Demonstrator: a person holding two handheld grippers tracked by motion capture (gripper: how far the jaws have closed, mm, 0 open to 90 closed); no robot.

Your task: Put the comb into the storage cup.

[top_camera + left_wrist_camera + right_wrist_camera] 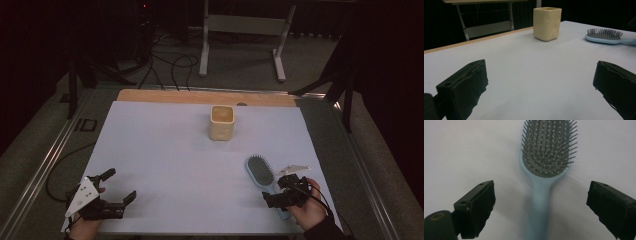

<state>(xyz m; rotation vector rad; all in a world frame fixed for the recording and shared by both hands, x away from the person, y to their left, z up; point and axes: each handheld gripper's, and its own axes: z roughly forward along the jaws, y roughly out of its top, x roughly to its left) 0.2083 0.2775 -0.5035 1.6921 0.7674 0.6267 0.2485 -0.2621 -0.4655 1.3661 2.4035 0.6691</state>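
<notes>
Two jaws of the right gripper [540, 210] stood spread wide, straddling the blue hairbrush [544, 170] handle without touching; brush lay bristles-up on the bench [165, 150], long axis running toward twelve o'clock. Left gripper [112, 192], also spread and empty, sat well apart.

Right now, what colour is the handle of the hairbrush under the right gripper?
Light blue plastic handle, matching the brush body; clearest in the right gripper view.
</notes>
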